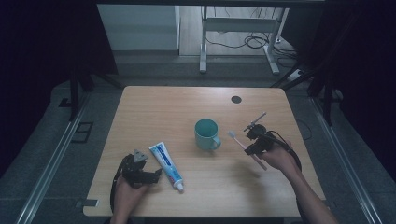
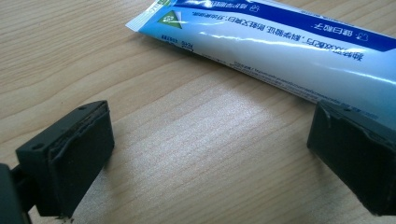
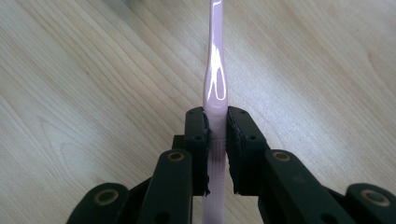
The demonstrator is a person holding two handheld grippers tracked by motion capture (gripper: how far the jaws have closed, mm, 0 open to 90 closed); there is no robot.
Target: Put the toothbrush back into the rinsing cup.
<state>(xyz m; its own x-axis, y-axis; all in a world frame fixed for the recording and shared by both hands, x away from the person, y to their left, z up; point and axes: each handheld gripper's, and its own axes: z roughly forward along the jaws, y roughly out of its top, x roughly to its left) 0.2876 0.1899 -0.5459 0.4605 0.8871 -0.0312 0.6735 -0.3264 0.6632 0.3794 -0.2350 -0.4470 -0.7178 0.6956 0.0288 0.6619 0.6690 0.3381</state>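
A pink toothbrush (image 1: 243,144) with a white head is held off the wooden table (image 1: 201,98), right of a teal mug (image 1: 206,134). My right gripper (image 1: 254,145) is shut on its handle; in the right gripper view the pink toothbrush (image 3: 215,84) runs up from between the pressed pads. A white and blue toothpaste tube (image 1: 166,165) lies near the front left, cap toward the front edge. My left gripper (image 1: 150,173) rests just left of it, open. In the left gripper view the toothpaste tube (image 2: 280,51) lies beyond the wide jaws, one pad (image 2: 355,154) overlapping its edge.
A dark round hole (image 1: 236,99) sits in the table near the far right. Beyond the table stand a desk frame (image 1: 238,42) and loose cables on the floor. Dark curtains hang at both sides.
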